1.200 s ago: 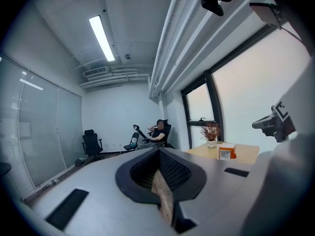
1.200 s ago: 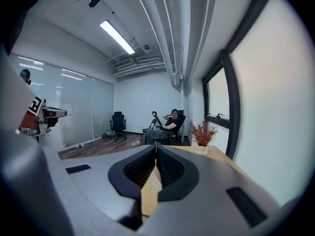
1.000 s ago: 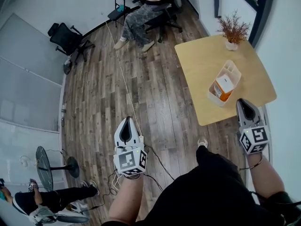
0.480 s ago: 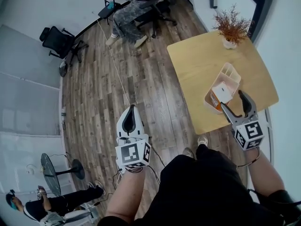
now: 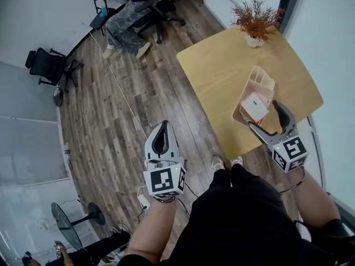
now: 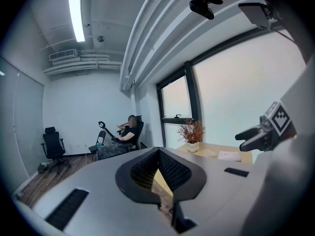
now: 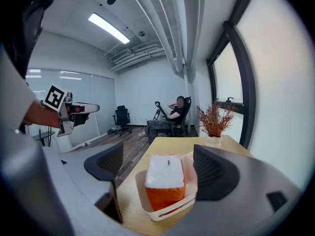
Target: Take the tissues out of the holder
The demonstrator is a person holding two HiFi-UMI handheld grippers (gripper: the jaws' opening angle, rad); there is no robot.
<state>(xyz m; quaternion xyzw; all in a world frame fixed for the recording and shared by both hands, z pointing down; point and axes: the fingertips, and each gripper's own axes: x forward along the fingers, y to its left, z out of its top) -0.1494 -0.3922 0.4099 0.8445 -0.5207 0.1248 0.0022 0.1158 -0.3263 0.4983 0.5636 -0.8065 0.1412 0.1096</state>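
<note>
Right gripper (image 5: 265, 118) at the worktop's (image 5: 222, 71) near edge: fingers have just been opening, now wide. Tissue pack (image 5: 254, 106) in holder (image 5: 260, 77) lines up between them, untouched. Left gripper (image 5: 162, 132) fingers closed, empty.

Table (image 5: 222, 65): light wood top, rounded corners, standing on a dark plank floor (image 5: 127, 110). Two items rest directly on it. Holder (image 5: 262, 81): white, with compartments, near the edge closest to the person. Potted plant (image 5: 254, 37): white pot, dry reddish sprigs, at the far corner, well apart from the holder.
</note>
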